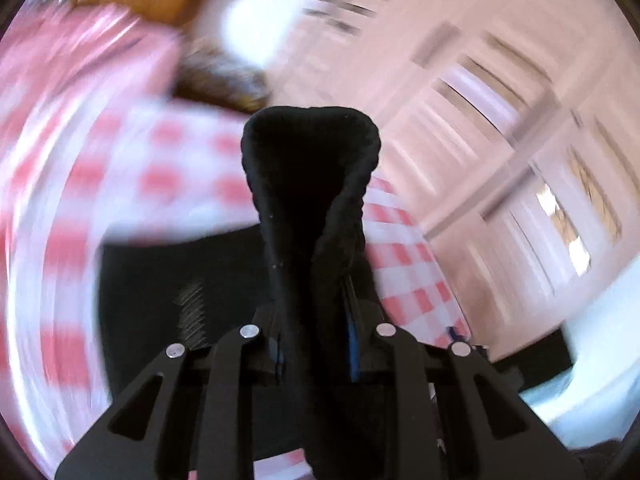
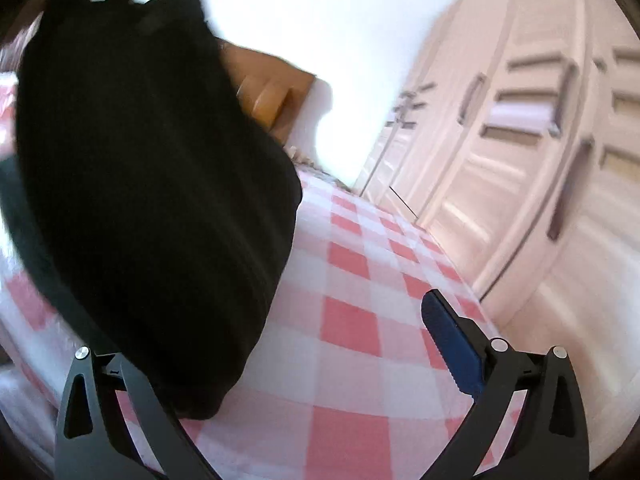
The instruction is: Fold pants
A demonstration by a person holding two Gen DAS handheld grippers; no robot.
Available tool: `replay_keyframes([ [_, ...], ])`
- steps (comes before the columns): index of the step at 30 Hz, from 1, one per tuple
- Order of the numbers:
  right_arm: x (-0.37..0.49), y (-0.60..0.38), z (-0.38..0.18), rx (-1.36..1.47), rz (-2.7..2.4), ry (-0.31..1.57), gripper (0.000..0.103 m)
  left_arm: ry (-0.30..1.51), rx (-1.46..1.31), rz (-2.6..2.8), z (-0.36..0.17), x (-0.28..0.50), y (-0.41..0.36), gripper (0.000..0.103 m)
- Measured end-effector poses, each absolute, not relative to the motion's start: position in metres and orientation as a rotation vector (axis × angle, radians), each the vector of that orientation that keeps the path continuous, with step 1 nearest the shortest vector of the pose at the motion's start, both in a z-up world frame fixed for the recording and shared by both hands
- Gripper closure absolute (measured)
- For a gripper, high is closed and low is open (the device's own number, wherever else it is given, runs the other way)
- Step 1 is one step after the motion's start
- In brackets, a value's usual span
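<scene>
The black pants [image 1: 310, 168] stand up as a thick folded bunch straight ahead in the left wrist view, with my left gripper [image 1: 314, 320] shut on them. Only slivers of its blue pads show beside the fabric. In the right wrist view the pants [image 2: 152, 200] hang as a large dark mass over the left half, above the red-and-white checked cloth [image 2: 348, 320]. My right gripper [image 2: 280, 340] is open wide. Its right blue pad [image 2: 452, 348] is bare, and the left fingertip is hidden behind the hanging fabric. Nothing is pinched there.
Pale panelled wardrobe doors [image 2: 520, 160] run along the right of the checked surface and also fill the right side as wardrobe doors [image 1: 480, 120]. A wooden headboard [image 2: 276, 96] stands at the far end against a white wall. The left wrist view is blurred by motion.
</scene>
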State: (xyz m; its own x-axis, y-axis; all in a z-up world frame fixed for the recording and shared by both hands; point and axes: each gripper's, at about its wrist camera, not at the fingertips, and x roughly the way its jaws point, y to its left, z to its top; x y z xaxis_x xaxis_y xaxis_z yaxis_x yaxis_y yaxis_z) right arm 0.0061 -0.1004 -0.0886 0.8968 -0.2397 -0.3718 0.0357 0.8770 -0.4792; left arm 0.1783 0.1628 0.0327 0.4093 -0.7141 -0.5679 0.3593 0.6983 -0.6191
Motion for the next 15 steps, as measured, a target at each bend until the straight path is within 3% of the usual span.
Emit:
replay_keyframes([
  [4, 0.01, -0.086, -0.097, -0.582, -0.161, 0.441, 0.005, 0.929, -0.653, -0.708, -0.052, 0.177, 0.204, 0.082],
  [11, 0.009, -0.085, -0.095, -0.609, -0.181, 0.436, 0.005, 0.781, -0.579, -0.736, -0.014, 0.157, 0.192, 0.082],
  [15, 0.007, -0.073, -0.09, -0.638, -0.158, 0.406, 0.005, 0.797, -0.554, -0.703, -0.019, 0.159, 0.195, 0.082],
])
